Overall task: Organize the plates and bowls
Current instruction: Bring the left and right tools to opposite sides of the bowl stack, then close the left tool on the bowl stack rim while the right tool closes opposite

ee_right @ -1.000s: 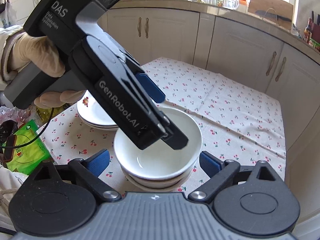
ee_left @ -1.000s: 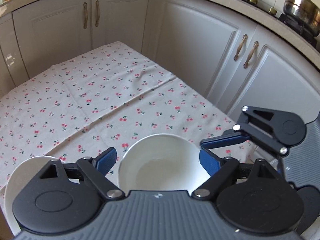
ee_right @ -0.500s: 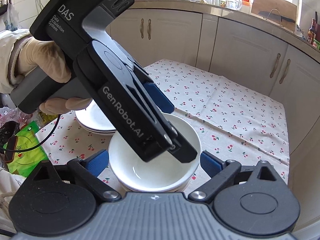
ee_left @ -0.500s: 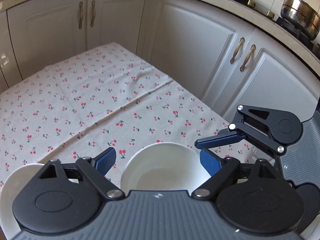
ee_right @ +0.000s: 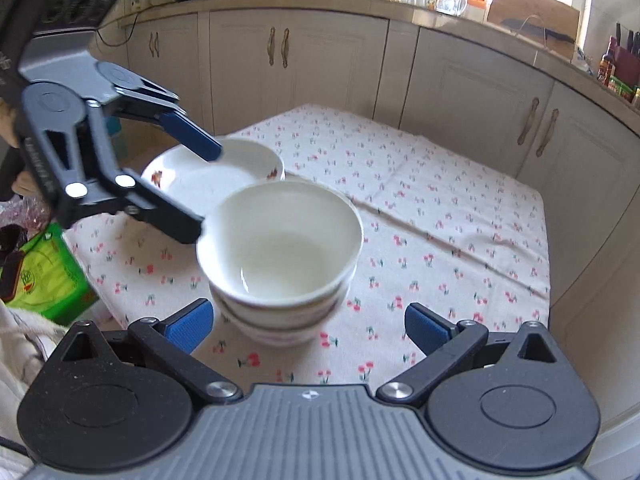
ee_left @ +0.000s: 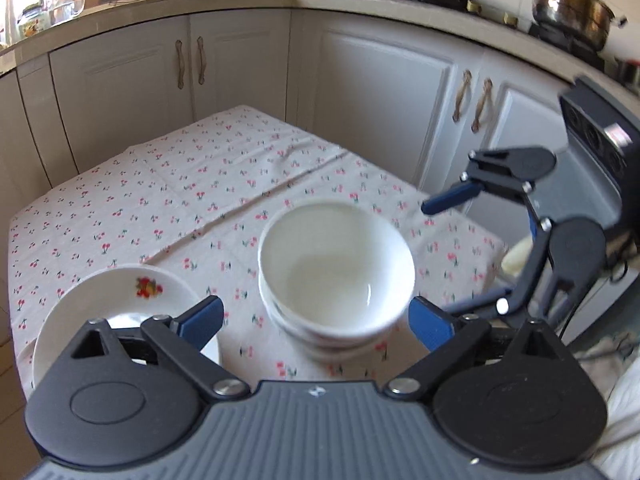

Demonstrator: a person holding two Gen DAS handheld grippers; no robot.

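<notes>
Opening, both tongs [ee_left: 316, 322] [ee_right: 308, 324] grip nothing; empty white bowls [ee_right: 280, 248] sit nested.

Glossy white ceramic bowls [ee_left: 336, 264]; matt printed cloth [ee_left: 168, 200].

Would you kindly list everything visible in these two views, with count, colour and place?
bowls: a nested stack, apparently three, white, middle of the table near its front edge
plates: stack, count unclear, white with a fruit print, beside the bowls
tablecloth: one, pale with red cherries, covering the table
cabinets: several doors, cream, behind the table
pot: one, steel, on the stove
green packet: one, beside the table
left gripper: black, blue fingers, jaws opening, nothing between them
right gripper: same colours, jaws opening, nothing between them
</notes>
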